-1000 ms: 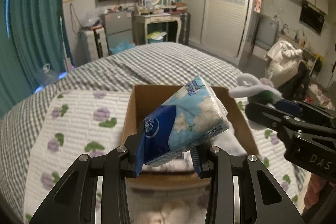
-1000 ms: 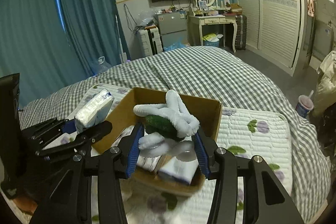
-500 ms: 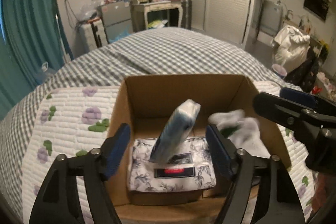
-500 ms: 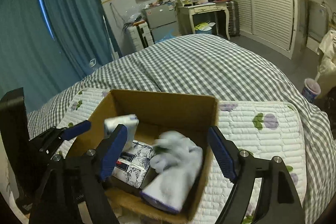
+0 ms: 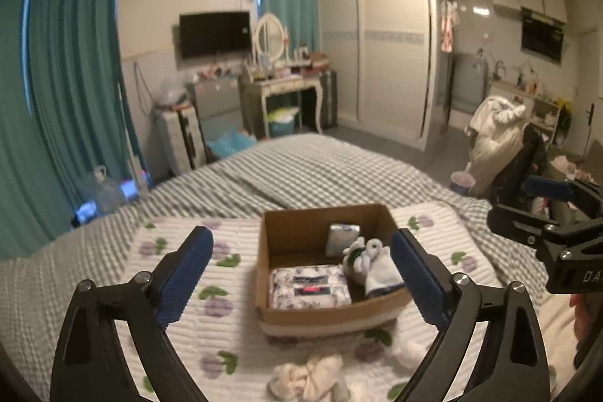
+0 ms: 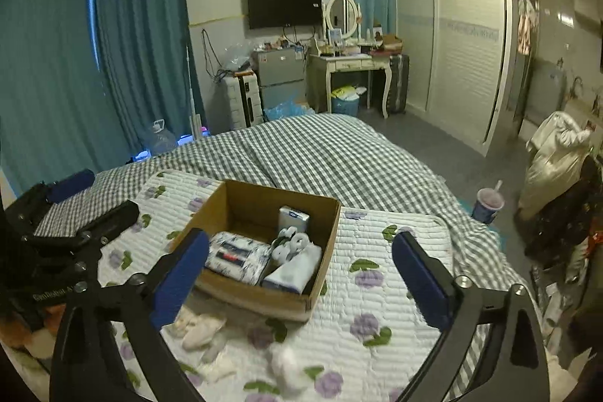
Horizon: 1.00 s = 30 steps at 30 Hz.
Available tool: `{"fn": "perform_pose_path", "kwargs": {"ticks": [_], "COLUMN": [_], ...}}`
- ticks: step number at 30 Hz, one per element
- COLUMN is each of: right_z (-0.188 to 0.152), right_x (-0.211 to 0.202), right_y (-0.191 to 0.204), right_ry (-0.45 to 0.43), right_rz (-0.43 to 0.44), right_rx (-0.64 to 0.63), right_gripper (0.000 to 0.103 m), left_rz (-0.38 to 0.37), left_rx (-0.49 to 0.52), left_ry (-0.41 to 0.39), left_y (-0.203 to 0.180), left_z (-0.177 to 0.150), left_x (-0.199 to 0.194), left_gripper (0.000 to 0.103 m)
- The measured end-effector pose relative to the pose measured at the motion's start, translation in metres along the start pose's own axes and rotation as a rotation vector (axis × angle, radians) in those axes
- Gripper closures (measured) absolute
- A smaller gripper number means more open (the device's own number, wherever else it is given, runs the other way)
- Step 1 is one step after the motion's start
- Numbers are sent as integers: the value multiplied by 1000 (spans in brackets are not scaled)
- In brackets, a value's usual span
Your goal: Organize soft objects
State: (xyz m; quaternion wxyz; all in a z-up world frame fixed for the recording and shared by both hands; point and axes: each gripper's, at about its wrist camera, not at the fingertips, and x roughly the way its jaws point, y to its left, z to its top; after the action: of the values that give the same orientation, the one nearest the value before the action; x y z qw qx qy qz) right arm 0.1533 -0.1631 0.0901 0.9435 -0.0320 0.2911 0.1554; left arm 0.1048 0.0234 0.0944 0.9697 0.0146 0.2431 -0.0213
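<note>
Hovering above a bed, the left hand-held gripper (image 5: pixel 301 274) is holding its blue-padded fingers (image 5: pixel 186 274) spread wide with nothing between them. The right hand-held gripper (image 6: pixel 299 274) is doing the same, its blue pads (image 6: pixel 422 283) standing far apart and holding nothing. Each one is showing at the edge of the other's view, the right one (image 5: pixel 554 217) entering from the right side of the left wrist view.

A cardboard box (image 5: pixel 328 315) is sitting open on a white quilted mat (image 5: pixel 181 326) printed with purple flowers and green leaves, which is lying over a grey checked bedspread (image 6: pixel 320 153). Inside the box, a floral-patterned tissue pack (image 5: pixel 309 287) is lying flat in the near left part. A blue and white tissue pack (image 5: pixel 341 239) is standing upright against the far wall. A white plush toy with a green body (image 5: pixel 361 257) is resting in the right part, touching a folded white cloth (image 5: pixel 382 275) beside it.

On the mat in front of the box, a small heap of pale soft items (image 5: pixel 312 377) is lying outside it, blurred.

Behind the bed, teal curtains (image 6: pixel 56 63), a wall television (image 6: pixel 284 6), a dressing table with an oval mirror (image 6: pixel 348 59) and a white sliding wardrobe (image 6: pixel 452 36) are showing.
</note>
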Motion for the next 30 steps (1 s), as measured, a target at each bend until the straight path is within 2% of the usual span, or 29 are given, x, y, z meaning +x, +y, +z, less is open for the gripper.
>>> {"fn": "perform_pose_path", "kwargs": {"ticks": [5, 9, 14, 21, 23, 30], "right_z": [-29, -65, -117, -173, -186, -214], "right_x": [-38, -31, 14, 88, 109, 160], "right_y": [25, 47, 69, 91, 93, 99], "right_ry": [4, 69, 163, 306, 352, 485], "right_rz": [20, 71, 89, 163, 191, 260], "right_rx": [-27, -49, -108, -206, -213, -220], "right_gripper": [0, 0, 0, 0, 4, 26], "left_rz": [8, 31, 27, 19, 16, 29], "left_rx": [13, -5, -103, -81, -82, -96], "left_ry": [21, 62, 173, 314, 345, 427], "left_y": [10, 23, 38, 37, 39, 51], "left_z": [-26, -59, -109, -175, -188, -212], "left_x": [-30, -32, -2, 32, 40, 55], "left_gripper": [6, 6, 6, 6, 7, 8]}}
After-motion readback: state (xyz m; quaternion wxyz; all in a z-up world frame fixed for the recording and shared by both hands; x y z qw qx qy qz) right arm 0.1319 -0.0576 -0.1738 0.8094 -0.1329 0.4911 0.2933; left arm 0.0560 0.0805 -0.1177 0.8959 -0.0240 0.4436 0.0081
